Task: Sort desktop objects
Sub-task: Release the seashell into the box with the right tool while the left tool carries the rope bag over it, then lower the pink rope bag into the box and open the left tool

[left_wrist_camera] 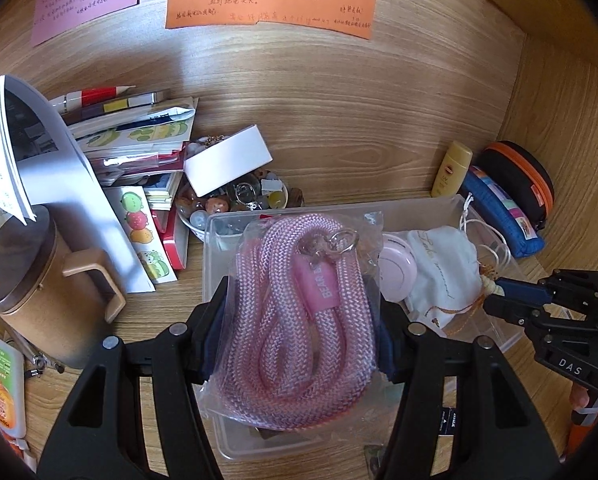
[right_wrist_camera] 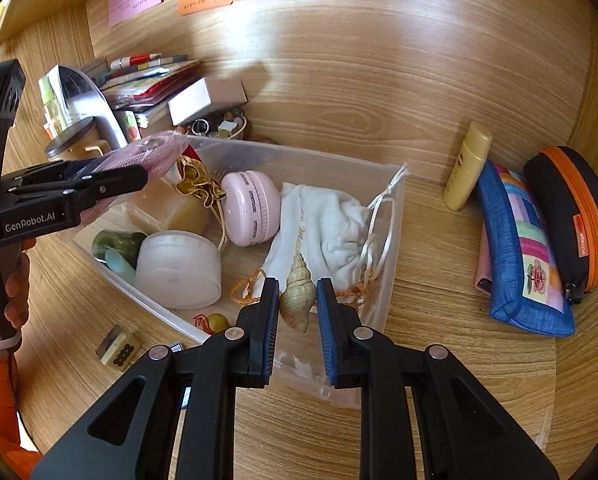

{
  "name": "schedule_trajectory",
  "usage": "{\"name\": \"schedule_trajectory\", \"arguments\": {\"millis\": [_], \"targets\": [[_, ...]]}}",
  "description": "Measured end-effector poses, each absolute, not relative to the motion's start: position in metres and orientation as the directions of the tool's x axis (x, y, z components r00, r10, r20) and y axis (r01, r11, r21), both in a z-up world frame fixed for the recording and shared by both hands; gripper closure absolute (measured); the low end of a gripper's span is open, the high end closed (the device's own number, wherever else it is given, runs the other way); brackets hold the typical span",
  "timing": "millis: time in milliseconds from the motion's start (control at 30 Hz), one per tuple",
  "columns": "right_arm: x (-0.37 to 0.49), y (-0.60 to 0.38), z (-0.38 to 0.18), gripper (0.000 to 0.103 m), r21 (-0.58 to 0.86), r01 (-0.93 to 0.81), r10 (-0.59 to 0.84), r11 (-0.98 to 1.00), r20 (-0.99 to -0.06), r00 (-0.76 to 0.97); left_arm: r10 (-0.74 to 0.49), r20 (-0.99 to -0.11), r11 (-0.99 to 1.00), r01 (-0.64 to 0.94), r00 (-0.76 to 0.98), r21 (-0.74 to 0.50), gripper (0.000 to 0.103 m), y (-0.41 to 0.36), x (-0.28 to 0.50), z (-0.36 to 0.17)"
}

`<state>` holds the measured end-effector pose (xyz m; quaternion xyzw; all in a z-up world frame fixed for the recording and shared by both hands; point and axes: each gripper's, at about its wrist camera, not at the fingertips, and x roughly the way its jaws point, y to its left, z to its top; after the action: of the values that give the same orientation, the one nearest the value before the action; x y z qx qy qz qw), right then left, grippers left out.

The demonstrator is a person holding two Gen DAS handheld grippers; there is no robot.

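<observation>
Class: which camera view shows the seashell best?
The right wrist view: the whole spiral seashell stands between the right gripper's pads. The left wrist view shows only its tip, small, at that gripper.

Home study desk — wooden alcove, handwritten sticky notes, stacked booklets, mug, trinket bowl

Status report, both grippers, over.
Left gripper clamped on bagged pink rope, above clear bin. Right gripper shut on spiral shell. Bin already crowded.
</observation>
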<state>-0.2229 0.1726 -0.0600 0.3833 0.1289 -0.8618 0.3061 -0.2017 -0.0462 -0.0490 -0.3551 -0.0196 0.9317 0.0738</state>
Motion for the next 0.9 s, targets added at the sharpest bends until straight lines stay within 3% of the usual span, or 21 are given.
{"name": "schedule_trajectory", "arguments": {"millis": [733,900], "targets": [[-0.219,0.166,-0.063,0.085,-0.046,0.62,-0.381,-0.783,-0.752,-0.538,0.122,-0.707,-0.989,-0.143,-0.697,-0.03,0.031,-0.037,-0.203,-0.062],[-0.218,0.167,-0.062,0.079,-0.049,0.612,-0.373,-0.789,-0.753,-0.542,0.141,-0.704,-0.988,-0.144,-0.696,-0.055,0.028,-0.041,-0.198,-0.056]]}}
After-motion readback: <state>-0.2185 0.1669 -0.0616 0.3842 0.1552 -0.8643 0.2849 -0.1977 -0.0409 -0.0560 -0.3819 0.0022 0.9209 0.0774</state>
